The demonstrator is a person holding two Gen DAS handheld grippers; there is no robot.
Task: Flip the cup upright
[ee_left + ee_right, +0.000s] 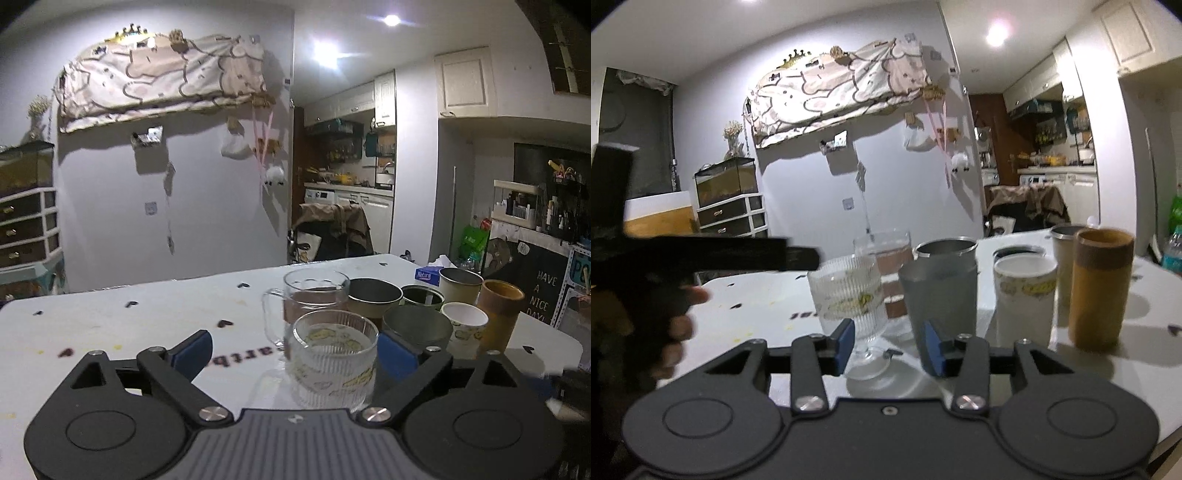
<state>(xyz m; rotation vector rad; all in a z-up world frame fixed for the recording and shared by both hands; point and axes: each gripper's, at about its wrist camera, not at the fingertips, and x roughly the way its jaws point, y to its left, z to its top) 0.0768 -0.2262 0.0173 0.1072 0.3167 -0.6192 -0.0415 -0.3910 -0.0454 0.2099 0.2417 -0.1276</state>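
A ribbed glass cup with yellow duck prints [334, 360] stands upright on the white table [147, 332], mouth up. My left gripper [293, 356] is open, its blue pads either side of the cup, the right pad close to it. In the right wrist view the same ribbed cup [849, 295] stands just ahead of my open, empty right gripper [888, 347]. The left gripper body and the hand on it show dark at the left of that view [657, 273].
A cluster of upright cups stands to the right: a clear glass mug [314, 295], grey metal cups [940, 291], a white paper cup [1023, 299], a tall orange-brown cup [1100, 288] and a cream tin [460, 286]. A blue tissue box [428, 275] lies behind.
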